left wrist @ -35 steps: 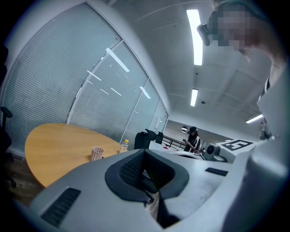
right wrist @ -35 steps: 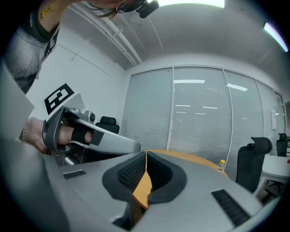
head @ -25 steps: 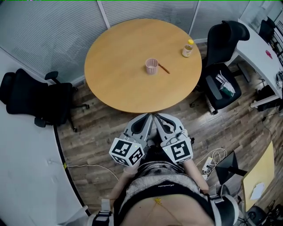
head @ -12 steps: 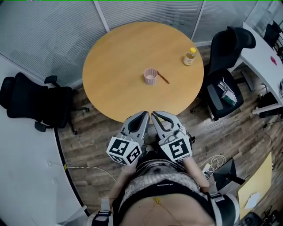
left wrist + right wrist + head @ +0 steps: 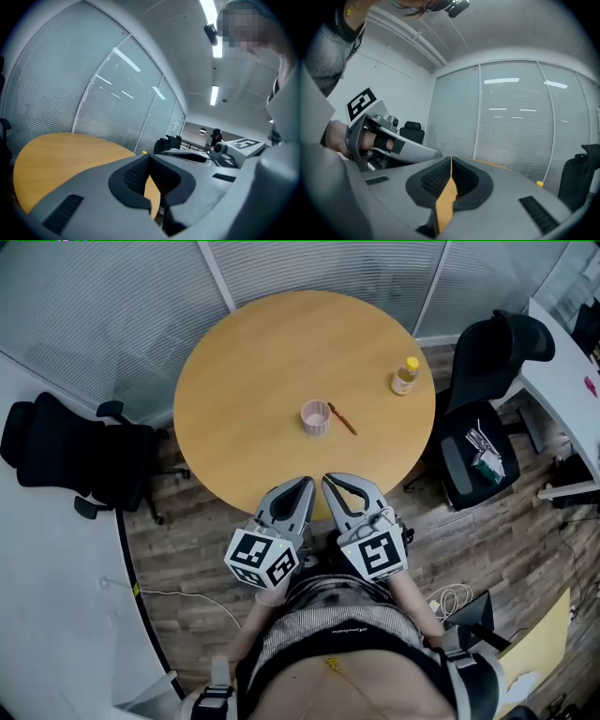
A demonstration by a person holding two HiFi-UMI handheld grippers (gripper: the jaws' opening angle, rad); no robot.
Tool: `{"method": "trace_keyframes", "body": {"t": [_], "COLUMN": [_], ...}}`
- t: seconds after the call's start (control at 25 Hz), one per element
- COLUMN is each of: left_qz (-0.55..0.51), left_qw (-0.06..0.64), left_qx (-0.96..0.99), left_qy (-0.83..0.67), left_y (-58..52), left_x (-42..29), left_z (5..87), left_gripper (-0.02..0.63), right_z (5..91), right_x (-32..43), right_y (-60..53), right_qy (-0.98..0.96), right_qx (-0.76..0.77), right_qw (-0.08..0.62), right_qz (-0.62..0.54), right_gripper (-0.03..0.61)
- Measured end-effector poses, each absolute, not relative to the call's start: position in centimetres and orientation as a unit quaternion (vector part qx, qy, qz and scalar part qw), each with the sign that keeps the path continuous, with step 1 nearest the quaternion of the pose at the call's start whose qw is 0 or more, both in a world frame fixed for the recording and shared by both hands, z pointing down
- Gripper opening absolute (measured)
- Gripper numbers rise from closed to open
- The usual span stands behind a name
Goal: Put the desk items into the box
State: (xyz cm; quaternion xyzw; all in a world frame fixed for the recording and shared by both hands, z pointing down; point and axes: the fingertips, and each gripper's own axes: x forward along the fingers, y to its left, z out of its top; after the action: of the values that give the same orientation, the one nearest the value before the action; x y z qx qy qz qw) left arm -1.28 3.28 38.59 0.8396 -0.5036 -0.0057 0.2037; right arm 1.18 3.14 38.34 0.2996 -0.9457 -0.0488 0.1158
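Presently in view: I see a round wooden table [image 5: 244, 381] with three loose items on it; office chairs [image 5: 66, 451] stand around it.
Left gripper [image 5: 305, 484]: jaws pressed together, nothing between them, held at the near table edge.
Right gripper [image 5: 328, 481]: jaws likewise together and empty, just beside the left one.
Cup [image 5: 316, 417]: pink, ribbed, upright near the table centre. I judge it light and stiff; best taken by the wall, one jaw inside the rim and one outside.
Pencil [image 5: 342, 418]: lies flat just right of the cup, apart from it. I judge it thin, light and liable to roll; pinch across the middle of the shaft.
Bottle [image 5: 405, 377]: small, yellow-capped, upright near the far right edge, well apart from the rest. Probably smooth and the heaviest of the three; clamp round the body below the cap.
Box: not seen in any view; I cannot say where it stands.
Progress: in my judgement nothing is packed yet.
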Motion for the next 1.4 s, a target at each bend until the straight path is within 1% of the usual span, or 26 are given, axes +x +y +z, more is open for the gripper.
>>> {"method": "trace_keyframes", "body": {"t": [0.52,0.84,1.08,1.4], "left_qz": [-0.014,-0.011,-0.008,0.002], "left_qw": [0.192,0.194,0.202,0.195], "left_qx": [0.823,0.818,0.829,0.849], "left_qy": [-0.534,-0.541,-0.522,-0.491], "left_y": [-0.3,-1.4,-2.8,-4.8], "left_x": [0.7,0.0,-1.2,-3.4], "left_z": [38.7,39.2,39.6,39.3], "left_gripper": [0.002,0.002,0.002,0.002], "right_z": [38.9,39.9,39.9,39.6], "right_x": [2.9,2.9,1.4,-0.4], "right_y": [-0.9,-2.0,-3.2,-4.9], "right_qy": [-0.958,-0.957,-0.952,-0.941], "right_qx": [0.255,0.255,0.271,0.304], "right_qw": [0.118,0.130,0.135,0.137], "right_qz": [-0.062,-0.056,-0.057,-0.053], "right_gripper": [0.023,0.023,0.023,0.023]}}
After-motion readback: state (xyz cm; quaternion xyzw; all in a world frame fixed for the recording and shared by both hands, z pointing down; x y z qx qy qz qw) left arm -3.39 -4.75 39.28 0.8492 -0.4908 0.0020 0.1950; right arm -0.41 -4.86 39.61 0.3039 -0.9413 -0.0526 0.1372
